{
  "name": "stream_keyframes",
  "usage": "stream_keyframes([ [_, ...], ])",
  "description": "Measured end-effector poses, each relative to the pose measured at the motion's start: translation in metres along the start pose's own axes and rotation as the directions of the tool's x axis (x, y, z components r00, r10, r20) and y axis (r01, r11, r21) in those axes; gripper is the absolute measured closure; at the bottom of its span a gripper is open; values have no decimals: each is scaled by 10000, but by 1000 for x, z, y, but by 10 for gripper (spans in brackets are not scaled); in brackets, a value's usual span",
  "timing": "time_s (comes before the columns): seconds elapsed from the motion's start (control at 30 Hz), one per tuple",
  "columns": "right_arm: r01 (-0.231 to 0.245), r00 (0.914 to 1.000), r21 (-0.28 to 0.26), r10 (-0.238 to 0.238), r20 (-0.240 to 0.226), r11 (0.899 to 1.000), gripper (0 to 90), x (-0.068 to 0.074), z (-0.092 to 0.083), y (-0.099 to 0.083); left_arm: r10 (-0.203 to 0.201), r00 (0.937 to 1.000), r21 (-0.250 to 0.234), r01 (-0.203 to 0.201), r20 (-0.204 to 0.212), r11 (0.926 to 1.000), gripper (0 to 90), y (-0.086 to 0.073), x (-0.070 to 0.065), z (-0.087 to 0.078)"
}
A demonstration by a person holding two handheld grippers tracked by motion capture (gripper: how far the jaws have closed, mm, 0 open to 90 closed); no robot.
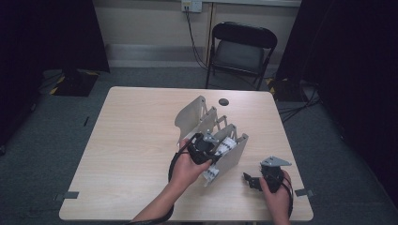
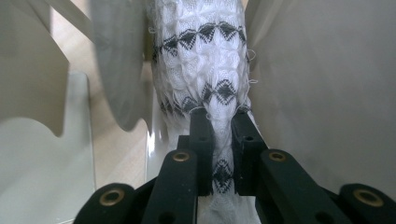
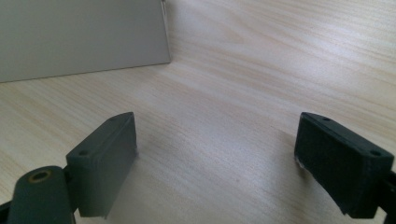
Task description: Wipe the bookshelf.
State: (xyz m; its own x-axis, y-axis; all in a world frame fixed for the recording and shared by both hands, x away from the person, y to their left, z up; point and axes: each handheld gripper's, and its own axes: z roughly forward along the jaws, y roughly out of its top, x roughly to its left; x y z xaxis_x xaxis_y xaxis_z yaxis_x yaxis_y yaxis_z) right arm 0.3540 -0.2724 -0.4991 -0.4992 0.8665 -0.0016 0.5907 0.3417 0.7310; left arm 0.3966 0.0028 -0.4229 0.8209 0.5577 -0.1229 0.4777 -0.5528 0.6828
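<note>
A grey metal rack (image 1: 202, 115) with several upright dividers stands in the middle of the wooden table (image 1: 131, 140). A white knitted cloth (image 1: 224, 146) with black diamond bands sits in one of its near slots. My left gripper (image 1: 206, 146) reaches into that slot from the near side. In the left gripper view the cloth (image 2: 201, 60) hangs between two grey dividers (image 2: 317, 93), and my left gripper (image 2: 219, 119) is shut on its lower part. My right gripper (image 1: 250, 180) rests near the table's front right, apart from the rack. In the right gripper view it (image 3: 219, 154) stands open over bare wood, with a rack panel (image 3: 79, 37) ahead.
A small dark round spot (image 1: 224, 101) lies on the table behind the rack. A black folding chair (image 1: 241, 47) stands beyond the far edge. Bare wood spreads across the table's left half (image 1: 122, 154). Grey tape tabs (image 1: 70, 195) mark the front corners.
</note>
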Motion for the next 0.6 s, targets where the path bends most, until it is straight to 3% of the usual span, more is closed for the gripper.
stream_keyframes([
  [0.3,13,10000,11,-13,-8,10000,124,0,0,0,-198,9998,687,194,46,9974,820,-25,5,22],
  [0.6,23,10000,5,-23,-15,10000,125,1,0,0,-394,9992,834,389,43,9958,820,-49,12,8],
])
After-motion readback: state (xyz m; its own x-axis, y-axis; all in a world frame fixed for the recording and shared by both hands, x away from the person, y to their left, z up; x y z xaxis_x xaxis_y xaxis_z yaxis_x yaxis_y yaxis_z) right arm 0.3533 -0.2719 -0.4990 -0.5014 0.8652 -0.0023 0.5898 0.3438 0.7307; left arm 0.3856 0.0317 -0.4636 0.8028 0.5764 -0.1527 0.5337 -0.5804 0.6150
